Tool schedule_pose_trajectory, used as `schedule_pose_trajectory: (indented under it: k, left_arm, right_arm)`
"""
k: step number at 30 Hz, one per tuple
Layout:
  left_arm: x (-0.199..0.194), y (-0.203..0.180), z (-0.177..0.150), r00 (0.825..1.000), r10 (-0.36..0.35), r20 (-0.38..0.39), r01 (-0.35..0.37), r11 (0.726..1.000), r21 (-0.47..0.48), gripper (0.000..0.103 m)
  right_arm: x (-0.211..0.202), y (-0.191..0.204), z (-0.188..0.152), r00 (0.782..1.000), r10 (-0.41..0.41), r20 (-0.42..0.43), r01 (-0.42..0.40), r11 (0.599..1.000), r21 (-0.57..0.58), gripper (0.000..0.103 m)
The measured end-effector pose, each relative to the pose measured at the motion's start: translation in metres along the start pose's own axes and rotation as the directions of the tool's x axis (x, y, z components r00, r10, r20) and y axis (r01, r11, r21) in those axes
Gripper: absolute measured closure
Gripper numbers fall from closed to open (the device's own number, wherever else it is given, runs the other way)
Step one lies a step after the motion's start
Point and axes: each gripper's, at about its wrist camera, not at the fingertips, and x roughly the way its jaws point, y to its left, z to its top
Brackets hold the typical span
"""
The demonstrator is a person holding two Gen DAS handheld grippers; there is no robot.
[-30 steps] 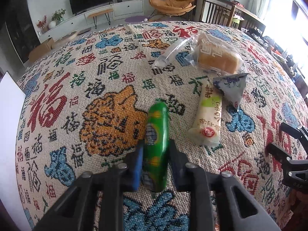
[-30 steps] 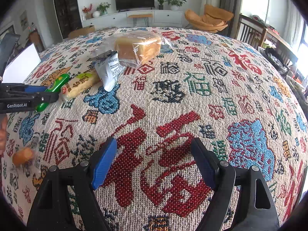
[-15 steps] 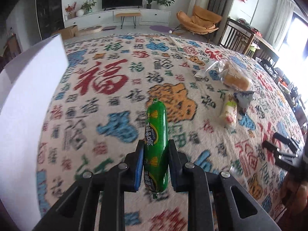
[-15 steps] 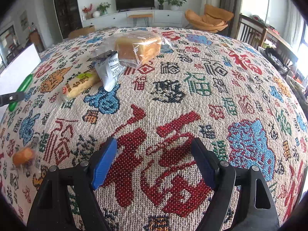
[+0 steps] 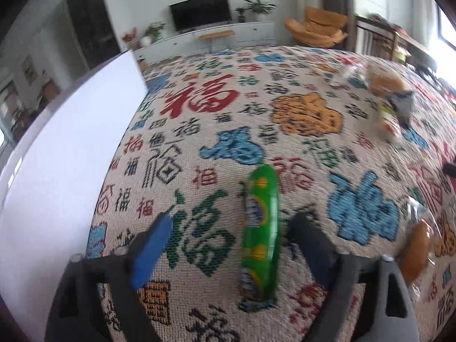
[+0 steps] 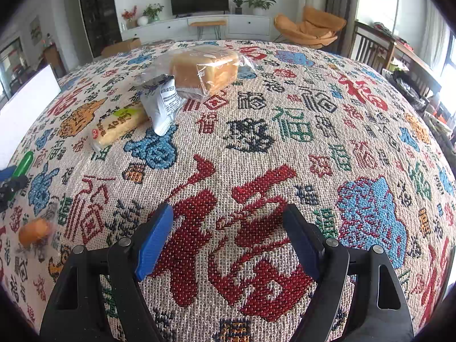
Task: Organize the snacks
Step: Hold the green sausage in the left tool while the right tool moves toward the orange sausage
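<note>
A white box [image 5: 65,154] stands at the left edge of the patterned tablecloth [image 5: 228,108], and only its plain outer wall shows, so what it holds cannot be told. The left tongs [image 5: 228,228] are spread wide apart, and the green sausage [image 5: 260,233] lies lengthwise on the cloth between the two fingers, closer to the right-hand one, with a clear gap to the blue pad of the other. To its right, near the edge of the left wrist view, sits a small orange roll in clear wrap [image 5: 417,252]. Farther off on the cloth the remaining snacks lie together: a wrapped loaf of bread [image 6: 205,69], a silver packet [image 6: 164,104] leaning against it, and a pale yellow bar [image 6: 119,125] just beside the packet. The right tongs [image 6: 228,242] hover open over a big red character on bare cloth, well apart from every snack, with nothing between the fingers. From that side the sausage [image 6: 24,162] shows at the far left, just by the box [image 6: 28,94], with the roll [image 6: 34,232] nearer the camera. Half a second ago the left tongs were clamped on the sausage and carrying it above the cloth; now they have let go, and it rests on the cloth near the box wall. The right tongs have not moved.
</note>
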Motion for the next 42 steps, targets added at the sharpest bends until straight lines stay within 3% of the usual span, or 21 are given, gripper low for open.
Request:
schedule_pose_trajectory:
  k: [3, 7, 23, 26, 28, 30, 31, 32, 34, 35, 37, 39, 40, 42]
  left_arm:
    - [0.005, 0.018, 0.001, 0.998, -0.066, -0.022, 0.064, 0.994, -0.091, 0.013]
    - [0.009, 0.011, 0.002, 0.997, -0.053, -0.052, 0.050, 0.997, -0.053, 0.000]
    - [0.009, 0.014, 0.001, 0.997, -0.061, -0.049, 0.058, 0.996, -0.065, 0.000]
    - [0.009, 0.013, 0.001, 0.997, -0.061, -0.049, 0.058, 0.996, -0.066, 0.000]
    - [0.010, 0.013, 0.002, 0.997, -0.063, -0.048, 0.060, 0.996, -0.067, 0.000]
    - [0.010, 0.012, 0.002, 0.997, -0.063, -0.048, 0.060, 0.996, -0.067, 0.000]
    - [0.011, 0.013, 0.002, 0.997, -0.064, -0.048, 0.060, 0.996, -0.067, 0.000]
    - [0.010, 0.012, 0.002, 0.997, -0.063, -0.048, 0.060, 0.996, -0.067, 0.000]
    - [0.010, 0.012, 0.002, 0.997, -0.063, -0.048, 0.060, 0.996, -0.067, 0.000]
    - [0.010, 0.012, 0.001, 0.997, -0.063, -0.048, 0.060, 0.996, -0.067, 0.000]
    - [0.010, 0.012, 0.001, 0.997, -0.064, -0.048, 0.061, 0.996, -0.068, 0.000]
    - [0.010, 0.013, 0.001, 0.997, -0.064, -0.047, 0.060, 0.996, -0.068, 0.000]
    - [0.010, 0.012, 0.001, 0.997, -0.064, -0.047, 0.060, 0.996, -0.068, 0.000]
    - [0.010, 0.012, 0.001, 0.997, -0.063, -0.047, 0.060, 0.996, -0.067, 0.000]
  right_arm:
    - [0.000, 0.000, 0.000, 1.000, 0.000, 0.000, 0.000, 1.000, 0.000, 0.021]
    - [0.000, 0.000, 0.000, 1.000, 0.000, 0.000, 0.000, 1.000, 0.000, 0.021]
    - [0.001, 0.000, 0.000, 1.000, 0.006, 0.000, -0.006, 1.000, 0.001, 0.020]
    - [0.001, -0.003, 0.000, 0.999, 0.035, 0.004, -0.035, 0.999, 0.008, 0.019]
    - [-0.006, -0.015, -0.003, 0.994, 0.103, 0.044, -0.106, 0.992, 0.072, 0.021]
    - [-0.019, -0.032, -0.011, 0.957, 0.258, 0.132, -0.282, 0.934, 0.219, 0.020]
    - [-0.022, -0.030, -0.013, 0.933, 0.327, 0.147, -0.354, 0.906, 0.230, 0.020]
    - [-0.023, -0.015, -0.011, 0.893, 0.432, 0.123, -0.449, 0.876, 0.176, 0.020]
    - [-0.024, 0.023, -0.006, 0.868, 0.495, 0.023, -0.496, 0.868, 0.016, 0.020]
    - [-0.026, 0.054, -0.004, 0.852, 0.522, -0.052, -0.524, 0.843, -0.120, 0.020]
    - [-0.030, 0.102, -0.007, 0.834, 0.527, -0.165, -0.549, 0.765, -0.337, 0.021]
    - [-0.030, 0.148, -0.012, 0.853, 0.456, -0.255, -0.518, 0.673, -0.528, 0.021]
    - [-0.028, 0.164, -0.015, 0.859, 0.429, -0.280, -0.508, 0.636, -0.581, 0.021]
    - [-0.017, 0.192, -0.018, 0.850, 0.386, -0.359, -0.525, 0.566, -0.636, 0.020]
